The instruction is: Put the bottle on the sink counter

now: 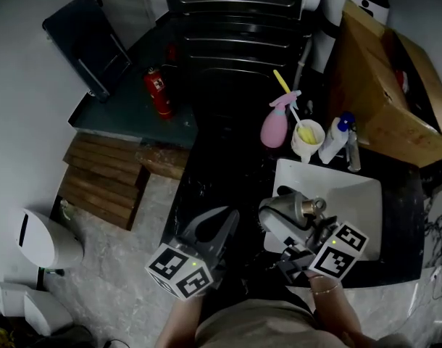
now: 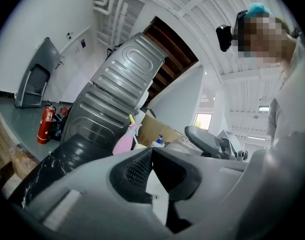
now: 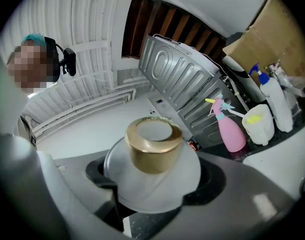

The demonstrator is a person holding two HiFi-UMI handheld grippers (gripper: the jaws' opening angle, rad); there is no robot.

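Note:
A frosted silvery bottle (image 1: 281, 211) with a gold cap is held lying tilted in my right gripper (image 1: 290, 225), which is shut on its body. It hangs above the front left part of the white sink (image 1: 351, 194). In the right gripper view the bottle (image 3: 152, 176) fills the space between the jaws of the right gripper (image 3: 155, 184), cap towards the camera. My left gripper (image 1: 215, 232) hovers over the black marble counter (image 1: 221, 172) left of the sink. In its own view the left gripper (image 2: 151, 153) has its jaw tips meeting, with nothing held.
Behind the sink stand a pink spray bottle (image 1: 274, 125), a white cup (image 1: 308, 141) and a blue-capped bottle (image 1: 335, 138). A cardboard box (image 1: 388, 85) fills the right rear. A red fire extinguisher (image 1: 157, 93) and wooden slats (image 1: 105, 176) lie on the left.

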